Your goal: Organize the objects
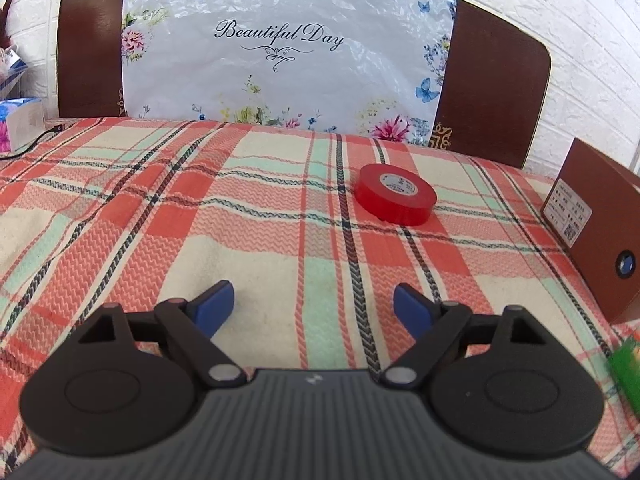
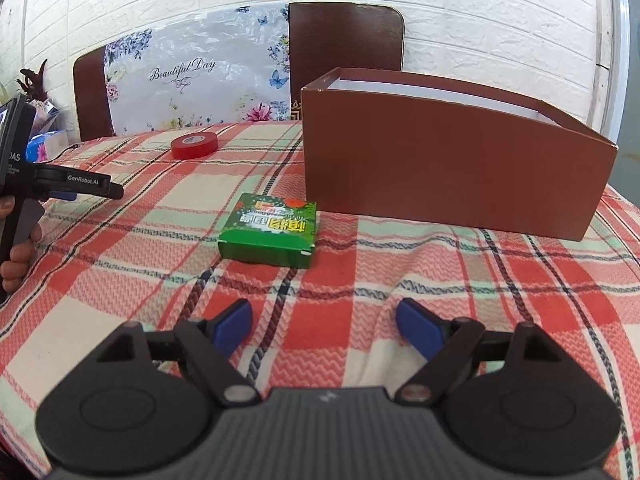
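A red tape roll (image 1: 395, 193) lies flat on the plaid tablecloth, ahead and slightly right of my left gripper (image 1: 314, 300), which is open with nothing between its blue pads. The right wrist view shows the same tape roll (image 2: 194, 145) far back on the left. A flat green box (image 2: 270, 230) lies on the cloth straight ahead of my right gripper (image 2: 324, 318), also open and empty. Behind the green box stands an open brown cardboard box (image 2: 452, 168) with a white inside. The green box (image 1: 626, 368) shows only as a blurred edge in the left wrist view.
The brown box's end wall (image 1: 600, 232) stands at the right of the left wrist view. Dark wooden chairs (image 2: 346, 36), one draped with a flowered plastic sheet (image 1: 288, 48), line the table's far edge. A black cable (image 1: 32, 144) and tissue pack (image 1: 20, 120) sit far left. A hand (image 2: 18, 248) holds the left gripper.
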